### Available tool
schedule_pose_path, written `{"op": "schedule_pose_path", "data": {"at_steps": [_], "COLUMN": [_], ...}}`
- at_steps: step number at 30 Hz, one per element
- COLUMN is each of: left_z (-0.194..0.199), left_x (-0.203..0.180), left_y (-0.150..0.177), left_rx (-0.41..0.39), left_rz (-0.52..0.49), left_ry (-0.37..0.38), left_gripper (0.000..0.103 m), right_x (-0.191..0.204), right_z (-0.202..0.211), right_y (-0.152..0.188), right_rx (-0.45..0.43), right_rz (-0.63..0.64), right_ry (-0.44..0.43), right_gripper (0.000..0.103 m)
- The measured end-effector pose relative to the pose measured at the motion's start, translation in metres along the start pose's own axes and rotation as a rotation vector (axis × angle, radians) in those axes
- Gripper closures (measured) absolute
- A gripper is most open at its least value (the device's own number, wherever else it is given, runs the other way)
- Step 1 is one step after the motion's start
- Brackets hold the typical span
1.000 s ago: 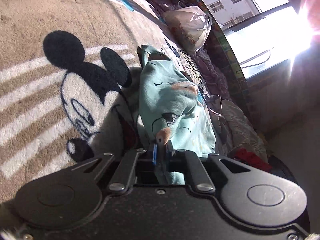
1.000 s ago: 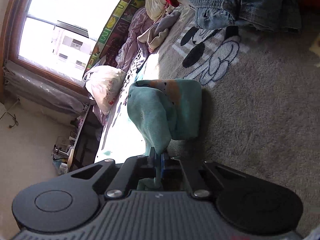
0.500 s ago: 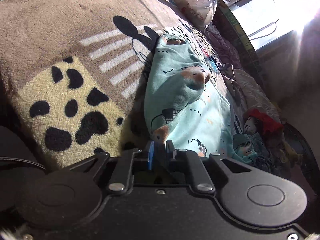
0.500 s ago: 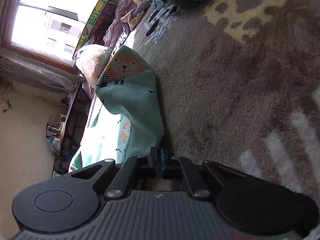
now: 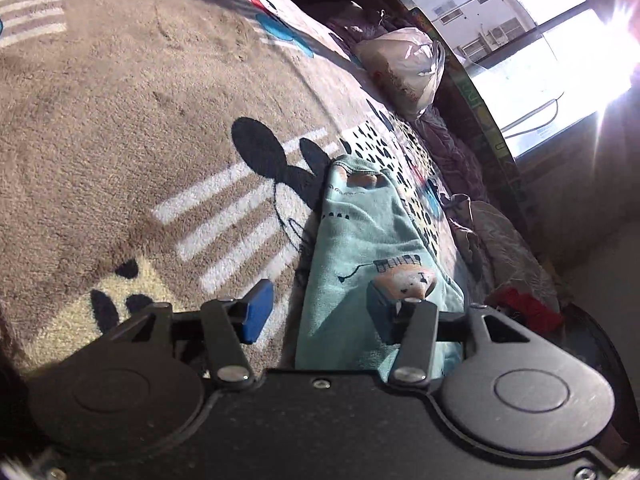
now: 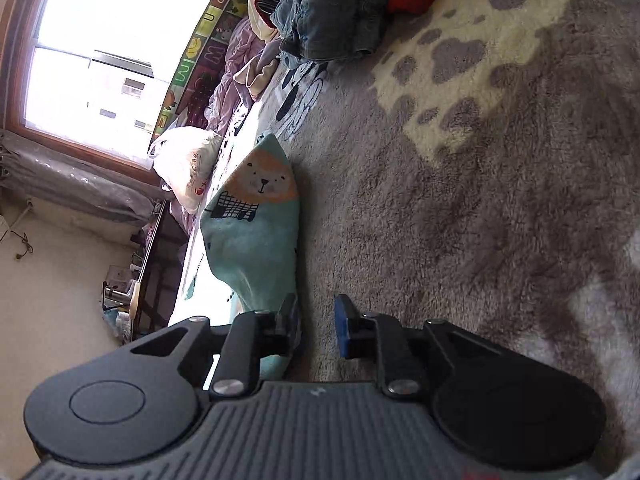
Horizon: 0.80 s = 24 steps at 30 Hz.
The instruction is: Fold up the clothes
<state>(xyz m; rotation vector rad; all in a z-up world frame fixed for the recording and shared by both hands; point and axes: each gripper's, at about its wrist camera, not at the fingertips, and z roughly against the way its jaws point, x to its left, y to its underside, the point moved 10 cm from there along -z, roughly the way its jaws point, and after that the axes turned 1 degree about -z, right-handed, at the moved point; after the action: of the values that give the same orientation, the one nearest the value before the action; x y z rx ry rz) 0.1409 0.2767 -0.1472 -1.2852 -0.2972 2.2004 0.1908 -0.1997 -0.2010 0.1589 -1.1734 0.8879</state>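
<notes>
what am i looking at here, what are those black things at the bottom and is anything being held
The black shapes are two hand-held grippers, each with two fingers and a camera looking along them. A person carries one in each hand; there is no robot arm. One picture comes from the left gripper, the other from the right gripper. Both look at the same bed, covered by a fuzzy brown blanket with cartoon prints. On it lies a teal garment printed with lions, already folded narrow. Both grippers are open, so nothing is held; the garment lies between the left one's fingers. Further off are a plastic bag near the window and a pile of jeans and other clothes.
</notes>
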Motion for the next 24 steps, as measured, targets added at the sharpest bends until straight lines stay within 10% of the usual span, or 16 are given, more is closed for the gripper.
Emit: {"op": "schedule_pose_path", "data": {"at_steps": [14, 17, 19, 24], "left_z": [-0.131, -0.144, -0.149, -0.121], "left_x": [-0.006, -0.012, -0.012, -0.015], "left_y": [-0.069, -0.070, -0.066, -0.071], "left_rx": [0.045, 0.061, 0.072, -0.013], "left_rz": [0.050, 0.041, 0.030, 0.003], "left_ry": [0.039, 0.038, 0.024, 0.042], "left_gripper": [0.061, 0.070, 0.097, 0.102], "right_x": [0.002, 0.002, 0.001, -0.001], "right_z": [-0.006, -0.006, -0.006, -0.005], "right_y": [-0.008, -0.008, -0.008, -0.009], "right_rx": [-0.064, -0.067, -0.070, -0.073], "right_rz": [0.187, 0.194, 0.195, 0.190], "right_ry": [-0.074, -0.075, -0.078, -0.083], "right_gripper": [0.081, 0.081, 0.082, 0.084]}}
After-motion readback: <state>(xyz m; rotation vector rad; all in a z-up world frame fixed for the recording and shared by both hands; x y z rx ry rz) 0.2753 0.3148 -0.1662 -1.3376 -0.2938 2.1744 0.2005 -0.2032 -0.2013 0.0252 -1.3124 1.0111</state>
